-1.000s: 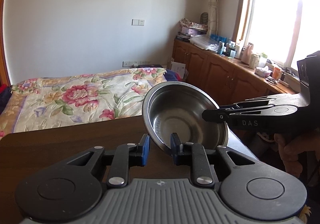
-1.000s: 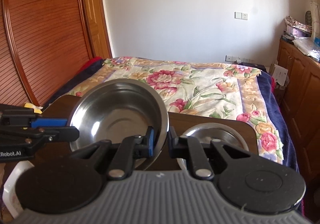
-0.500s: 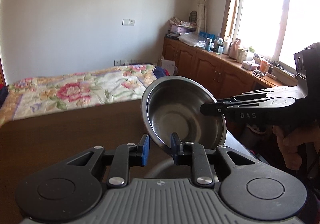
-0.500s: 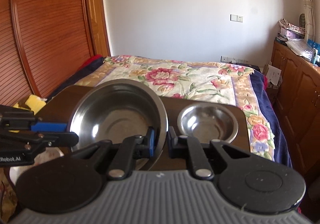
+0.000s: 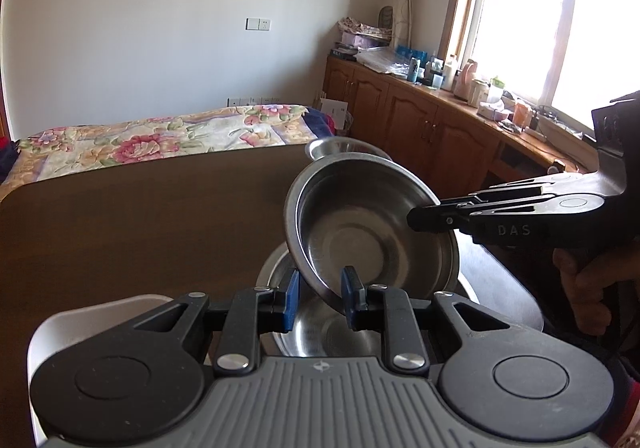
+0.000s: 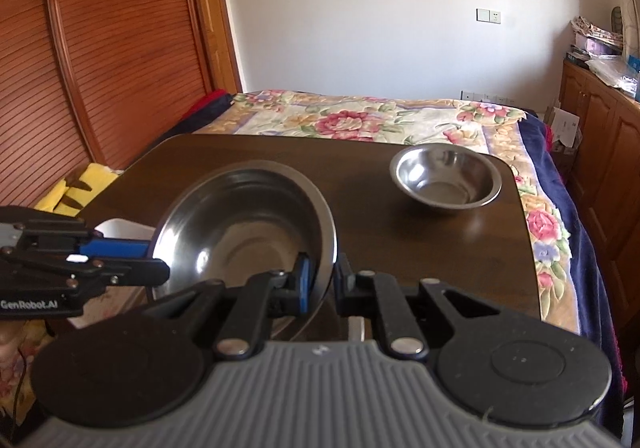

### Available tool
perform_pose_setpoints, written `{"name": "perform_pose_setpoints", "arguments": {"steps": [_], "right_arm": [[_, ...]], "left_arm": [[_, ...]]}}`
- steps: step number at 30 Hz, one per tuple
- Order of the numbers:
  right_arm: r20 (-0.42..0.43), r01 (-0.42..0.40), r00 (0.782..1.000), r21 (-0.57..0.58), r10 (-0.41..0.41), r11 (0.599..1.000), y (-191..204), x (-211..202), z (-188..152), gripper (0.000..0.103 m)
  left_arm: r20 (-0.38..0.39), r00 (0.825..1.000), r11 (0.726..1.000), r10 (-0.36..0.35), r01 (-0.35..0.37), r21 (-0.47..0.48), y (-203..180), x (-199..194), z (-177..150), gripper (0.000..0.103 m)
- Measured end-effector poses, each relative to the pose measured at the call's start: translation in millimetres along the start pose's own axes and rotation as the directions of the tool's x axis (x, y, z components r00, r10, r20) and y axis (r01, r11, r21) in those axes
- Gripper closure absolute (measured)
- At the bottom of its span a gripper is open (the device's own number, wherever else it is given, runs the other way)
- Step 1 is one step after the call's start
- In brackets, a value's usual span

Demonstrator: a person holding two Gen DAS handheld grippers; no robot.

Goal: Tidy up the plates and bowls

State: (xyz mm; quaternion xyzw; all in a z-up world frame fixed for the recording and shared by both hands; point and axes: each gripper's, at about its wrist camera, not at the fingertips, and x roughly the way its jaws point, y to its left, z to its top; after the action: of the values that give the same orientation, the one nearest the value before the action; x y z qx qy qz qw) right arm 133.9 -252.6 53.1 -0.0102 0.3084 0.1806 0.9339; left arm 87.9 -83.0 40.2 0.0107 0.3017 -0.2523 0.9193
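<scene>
A steel bowl (image 5: 360, 240) hangs tilted above the dark wooden table (image 5: 140, 228), held from two sides. My left gripper (image 5: 322, 298) is shut on its near rim. My right gripper (image 5: 416, 218) reaches in from the right and is shut on the opposite rim. In the right wrist view the same bowl (image 6: 240, 232) sits in my right gripper (image 6: 322, 280), with my left gripper (image 6: 160, 268) clamped on its left edge. Directly under it rests a second steel bowl (image 5: 320, 332). A smaller steel bowl (image 6: 446, 178) stands alone at the table's far right corner.
A white dish (image 5: 100, 312) lies on the table by the near left. Past the table is a bed with a flowered cover (image 6: 360, 120). Wooden cabinets (image 5: 420, 128) with bottles run under the window on the right. A person's hand (image 5: 588, 280) grips the right tool.
Both grippers have brought the held bowl back and down over the near part of the table. The lower steel bowl and the white dish have come into view beneath it.
</scene>
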Motion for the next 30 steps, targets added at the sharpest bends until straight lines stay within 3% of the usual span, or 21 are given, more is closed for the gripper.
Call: {"name": "perform_pose_setpoints", "arguments": {"steps": [17, 30], "right_arm": [[-0.057, 0.006, 0.998, -0.046, -0.009, 0.999, 12, 11, -30, 0.089], [-0.044, 0.070, 0.996, -0.193, -0.080, 0.979, 27, 13, -34, 0.090]], "left_arm": [[-0.048, 0.999, 0.999, 0.023, -0.022, 0.029, 3, 14, -21, 0.079], [-0.025, 0.998, 0.995, 0.062, -0.060, 0.081, -6, 17, -26, 0.079]]}}
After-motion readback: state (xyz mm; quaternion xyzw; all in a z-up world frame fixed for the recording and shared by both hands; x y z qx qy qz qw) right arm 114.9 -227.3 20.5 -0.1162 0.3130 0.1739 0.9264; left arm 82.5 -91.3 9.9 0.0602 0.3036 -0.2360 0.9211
